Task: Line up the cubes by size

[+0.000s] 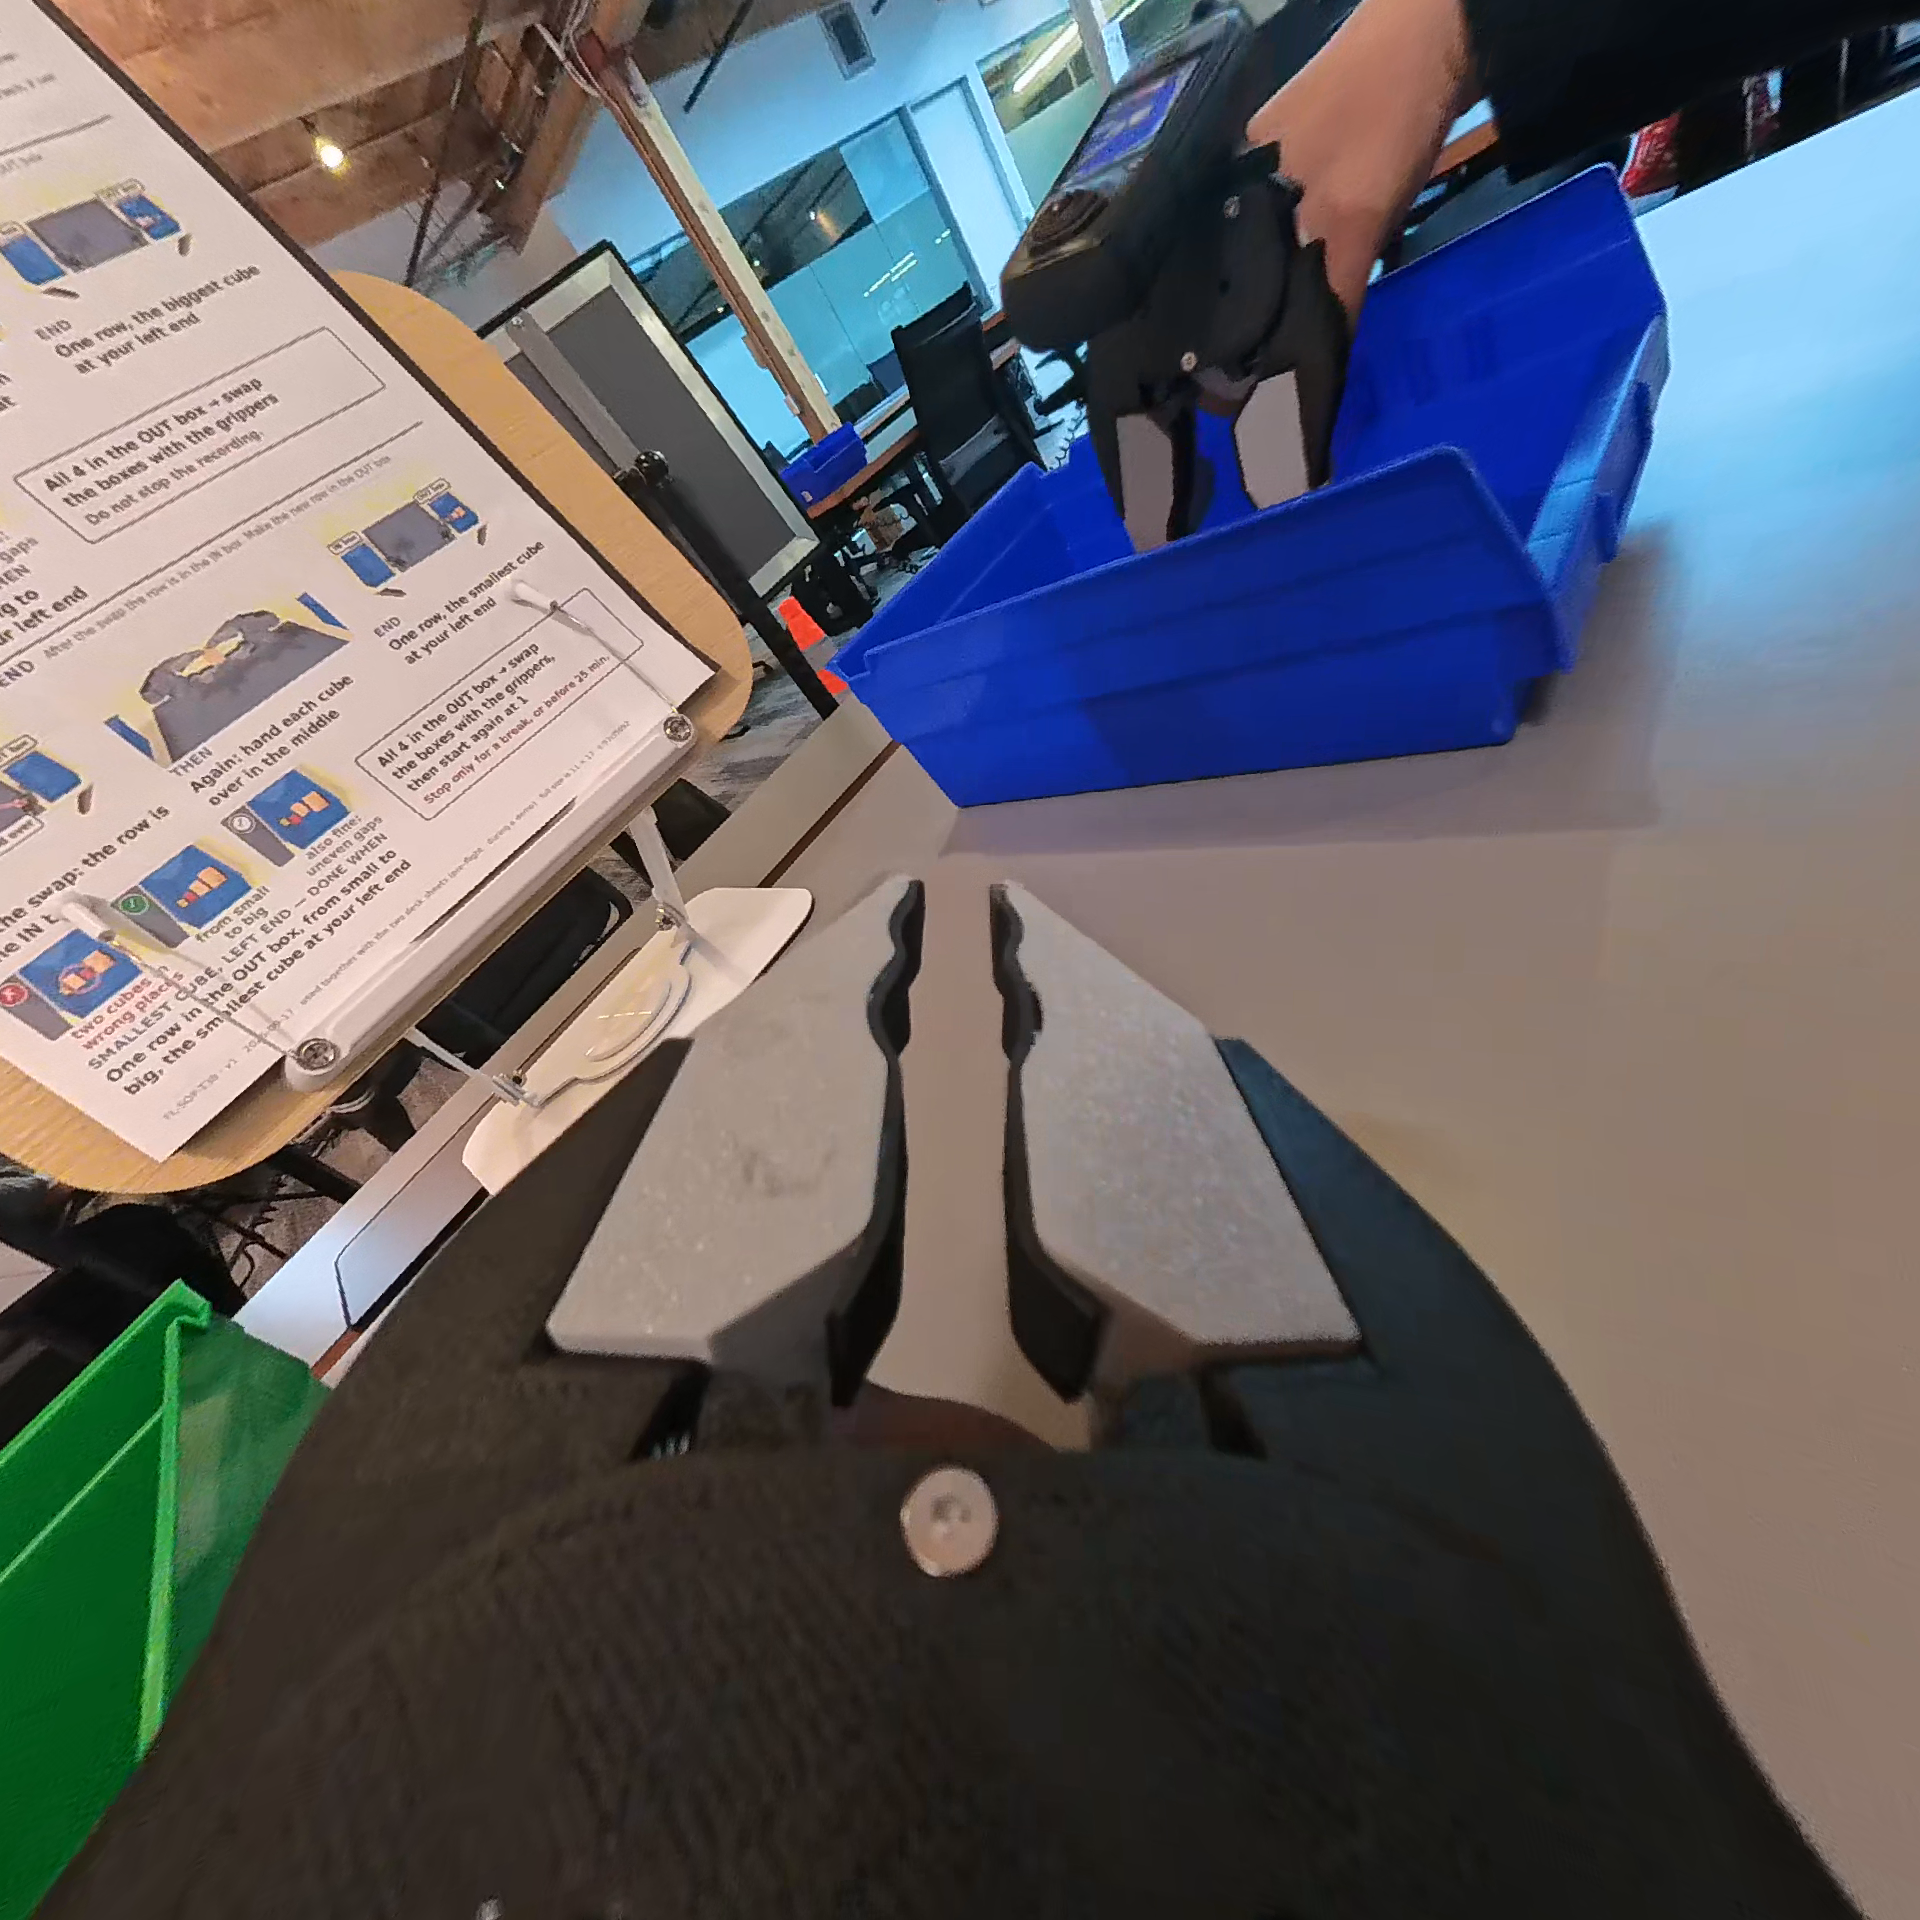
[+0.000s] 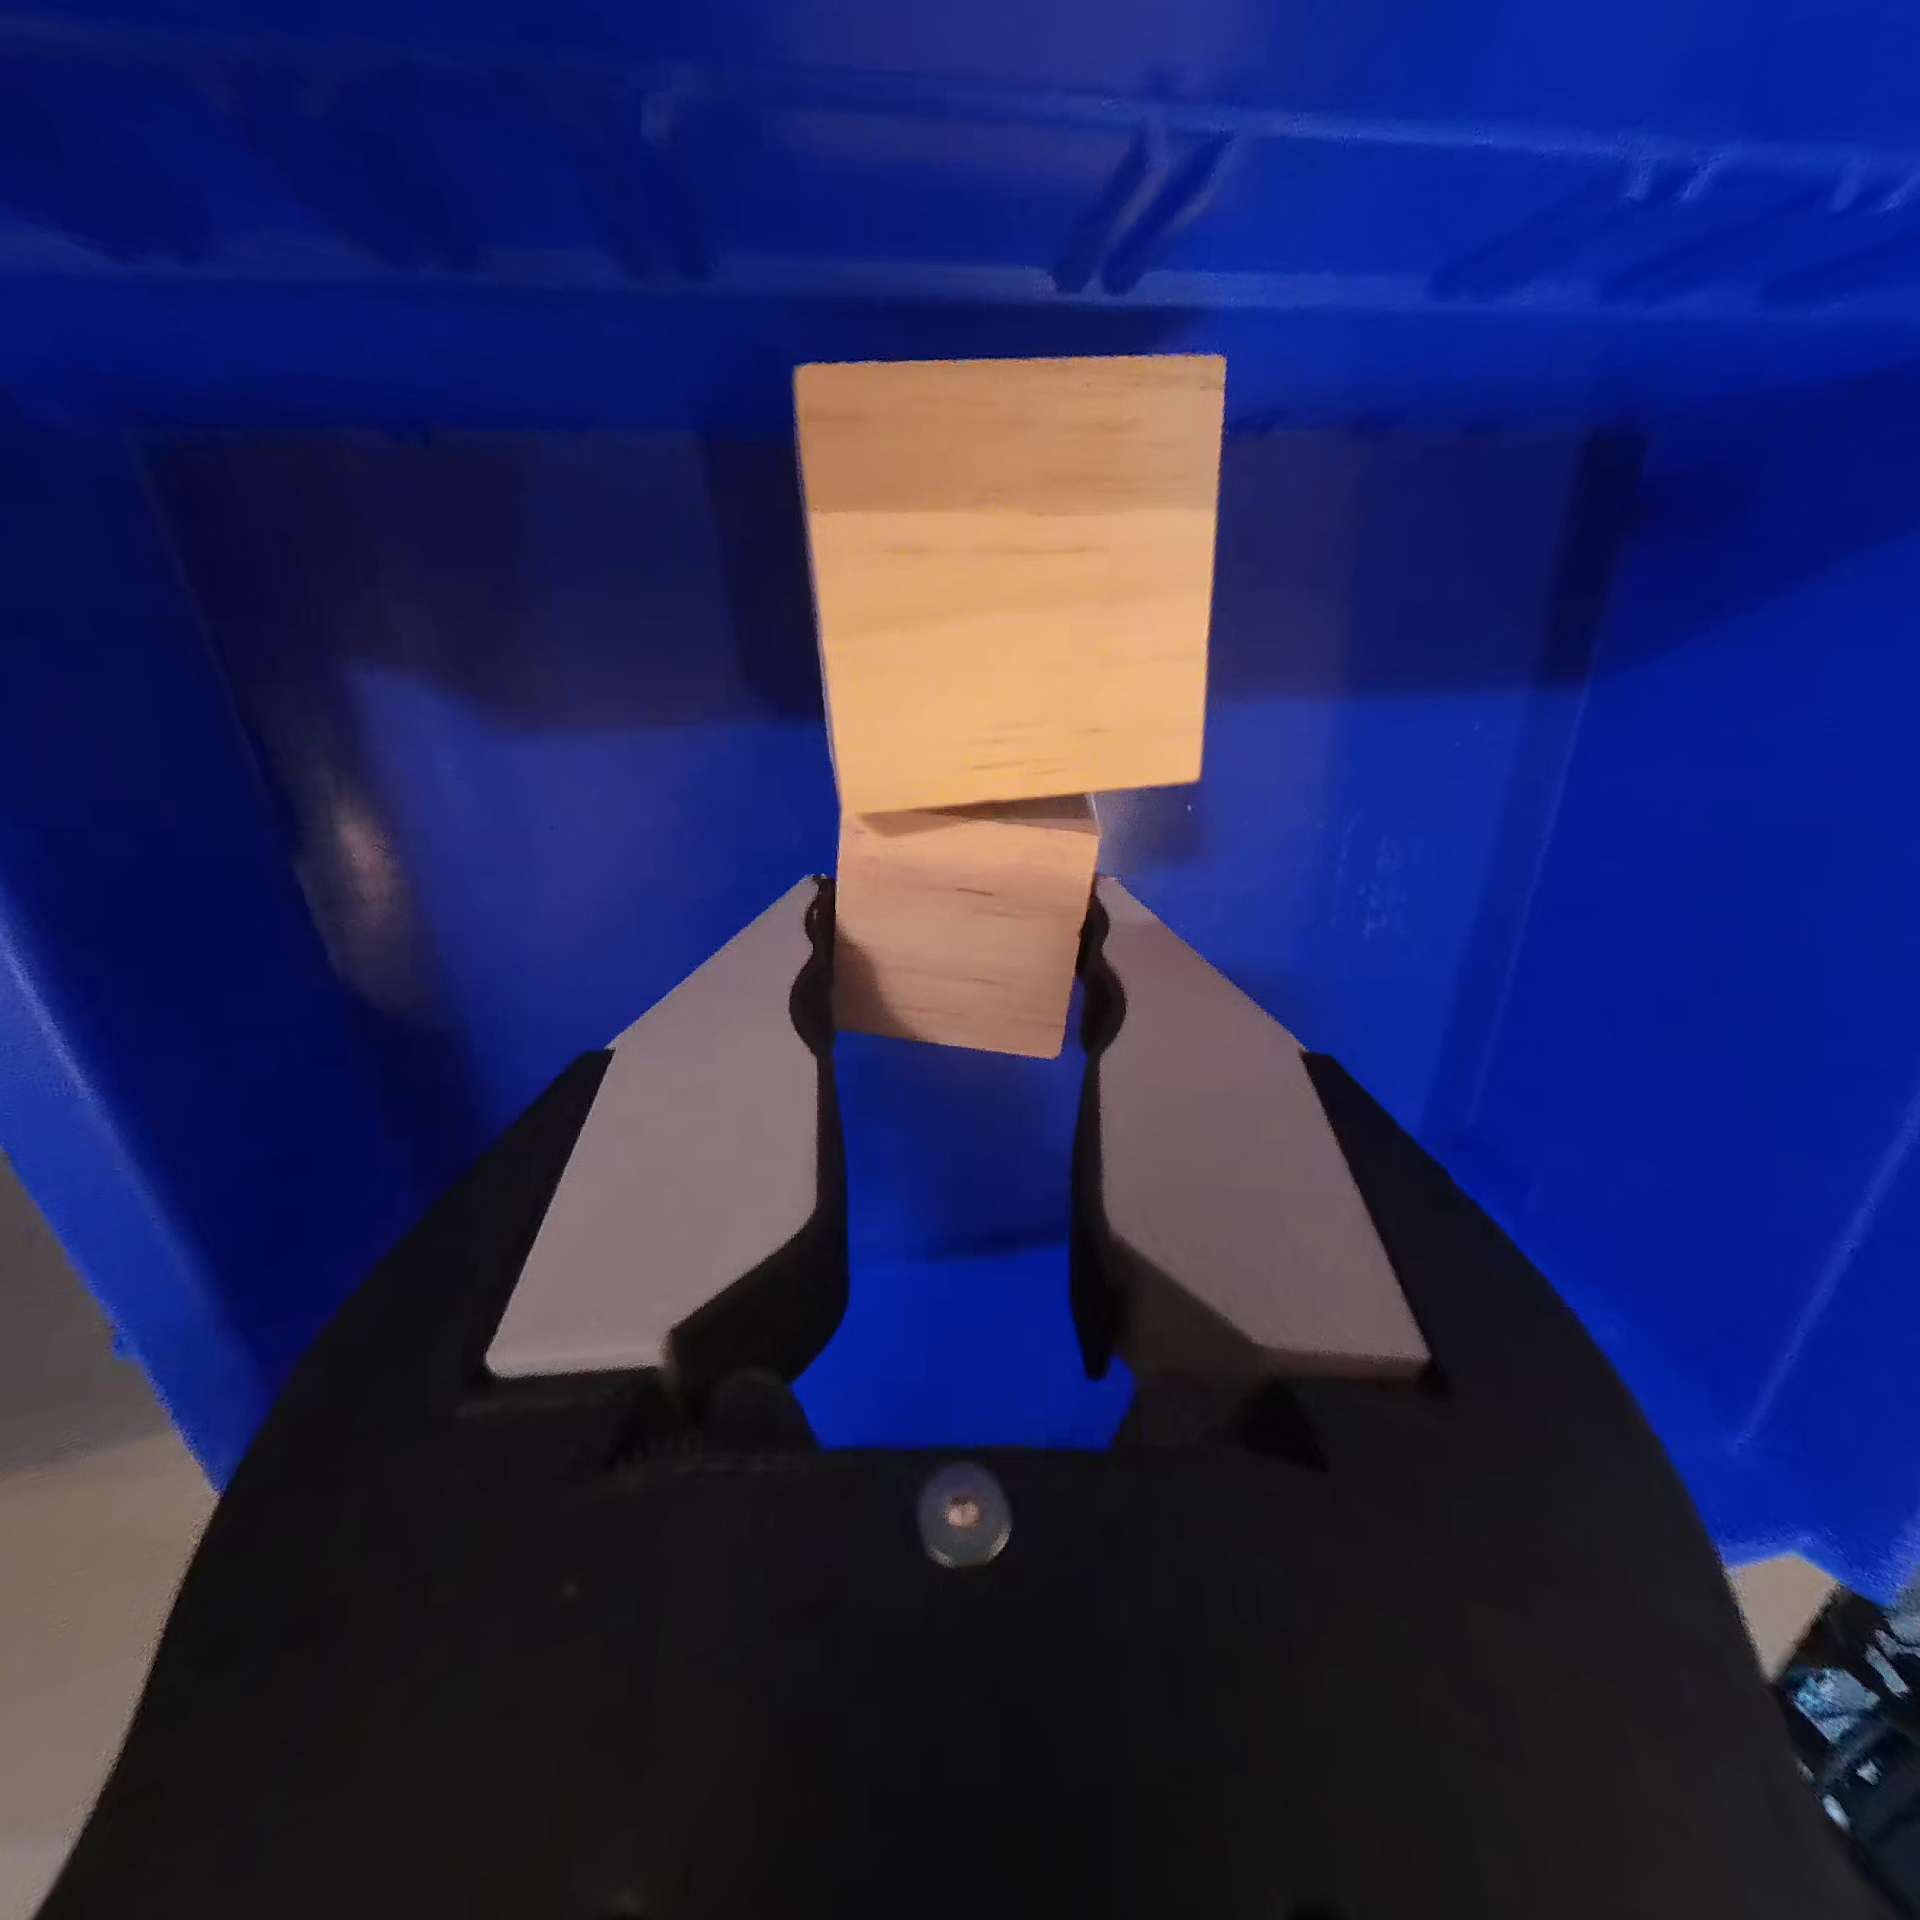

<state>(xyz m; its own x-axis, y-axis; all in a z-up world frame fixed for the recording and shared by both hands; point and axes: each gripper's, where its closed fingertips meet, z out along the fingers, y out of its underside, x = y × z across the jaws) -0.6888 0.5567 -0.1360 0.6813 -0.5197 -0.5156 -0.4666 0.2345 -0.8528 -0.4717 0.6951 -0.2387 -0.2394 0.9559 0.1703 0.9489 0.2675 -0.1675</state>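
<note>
In the right wrist view my right gripper (image 2: 956, 914) is inside the blue bin (image 2: 416, 520), shut on a small wooden cube (image 2: 961, 935), one fingertip on each side of it. The cube is slightly tilted. A larger wooden cube (image 2: 1008, 582) stands just behind it, touching or nearly touching. In the left wrist view my left gripper (image 1: 956, 899) is empty over the grey table (image 1: 1455, 1039), its jaws apart by a narrow gap. The right gripper (image 1: 1216, 509) reaches down into the blue bin (image 1: 1195, 665) at the far right; the bin wall hides the cubes.
An instruction sheet on a wooden stand (image 1: 260, 623) is at the left edge of the table. A green bin (image 1: 83, 1507) sits at the lower left. A person's hand (image 1: 1351, 156) holds the right gripper. Bare table lies between my left gripper and the blue bin.
</note>
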